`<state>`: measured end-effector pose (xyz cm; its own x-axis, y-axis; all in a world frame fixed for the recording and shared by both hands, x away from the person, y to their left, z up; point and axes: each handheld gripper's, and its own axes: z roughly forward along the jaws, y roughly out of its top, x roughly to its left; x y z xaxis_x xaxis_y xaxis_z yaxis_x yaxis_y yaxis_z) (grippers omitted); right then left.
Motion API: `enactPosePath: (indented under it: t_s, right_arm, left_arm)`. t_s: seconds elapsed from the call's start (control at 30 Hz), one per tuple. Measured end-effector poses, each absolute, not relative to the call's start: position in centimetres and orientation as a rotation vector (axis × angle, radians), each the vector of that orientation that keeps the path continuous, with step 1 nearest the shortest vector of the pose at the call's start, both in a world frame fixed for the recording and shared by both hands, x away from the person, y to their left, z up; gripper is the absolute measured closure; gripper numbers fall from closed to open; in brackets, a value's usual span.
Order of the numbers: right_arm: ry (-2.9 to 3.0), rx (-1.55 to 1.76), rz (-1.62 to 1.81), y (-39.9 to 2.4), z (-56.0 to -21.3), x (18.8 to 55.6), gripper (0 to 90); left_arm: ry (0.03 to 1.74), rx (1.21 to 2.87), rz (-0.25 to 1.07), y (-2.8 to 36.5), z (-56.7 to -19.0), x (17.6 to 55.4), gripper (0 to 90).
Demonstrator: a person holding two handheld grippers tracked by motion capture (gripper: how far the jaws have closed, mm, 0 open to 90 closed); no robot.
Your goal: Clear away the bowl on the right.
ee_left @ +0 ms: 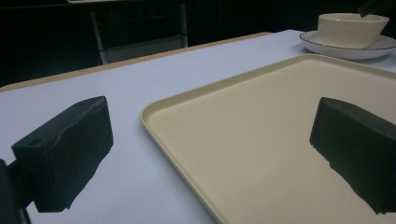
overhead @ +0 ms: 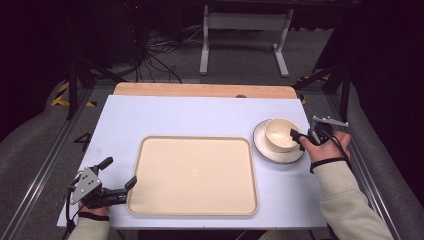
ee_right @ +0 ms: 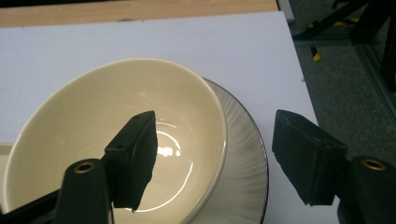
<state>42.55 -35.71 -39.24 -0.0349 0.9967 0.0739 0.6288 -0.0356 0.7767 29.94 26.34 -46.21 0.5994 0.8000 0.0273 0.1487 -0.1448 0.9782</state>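
A: Where's the bowl (overhead: pixel 281 134)?
B: On the plate (overhead: pixel 265 151), 3 o'clock of the tray (overhead: pixel 150 170). Right gripper (ee_right: pixel 215 158) straddles its rim, jaws apart, not pinching.
A: Left gripper (overhead: pixel 120 174)?
B: Spread wide, empty, tray's 8 o'clock corner.

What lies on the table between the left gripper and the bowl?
In the high view, the empty beige tray lies between the left gripper and the bowl.
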Motion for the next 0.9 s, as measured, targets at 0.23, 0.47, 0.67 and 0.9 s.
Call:
enactPosePath:
  t_s: [0.23, 0.47, 0.67, 0.9]
  right_arm:
    - [1.743, 1.788, 0.856, -35.7, -39.4, 43.4, 35.4]
    - [1.784, 1.870, 0.819, -35.7, -39.5, 44.4, 44.9]
    - [1.817, 1.924, 0.757, -35.9, -39.6, 45.4, 59.1]
    - [1.873, 1.987, 0.684, -36.1, -39.5, 46.7, 74.7]
  left_arm:
    - [0.804, 1.645, 0.686, 26.3, -46.2, 29.9, 0.2]
    - [0.801, 1.647, 0.686, 26.4, -46.2, 29.9, 0.2]
    - [0.800, 1.649, 0.688, 26.3, -46.2, 29.9, 0.2]
    - [0.798, 1.648, 0.688, 26.3, -46.2, 29.9, 0.2]
